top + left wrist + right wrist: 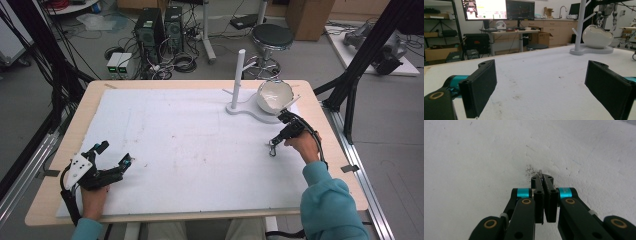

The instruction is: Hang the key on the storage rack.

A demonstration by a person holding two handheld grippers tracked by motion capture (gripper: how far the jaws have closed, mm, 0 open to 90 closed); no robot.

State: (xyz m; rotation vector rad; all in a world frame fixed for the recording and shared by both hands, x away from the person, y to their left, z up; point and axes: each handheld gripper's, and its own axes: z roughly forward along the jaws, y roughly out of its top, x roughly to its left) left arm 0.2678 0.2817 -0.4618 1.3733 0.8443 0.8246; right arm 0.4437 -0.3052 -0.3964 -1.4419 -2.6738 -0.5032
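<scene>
**A:** Metal piece (pixel 540 172): where is it now?
**B:** It is pinched at the tip of your right gripper (pixel 545 178). The jaws are pressed together on it, low over the white mat (pixel 175 125), near the stand (pixel 239 75).
**A:** Left gripper (pixel 114 153)?
**B:** Jaws wide apart, holding nothing. Your pickup looks done. Carrying and placing remain, by my reading.
</scene>
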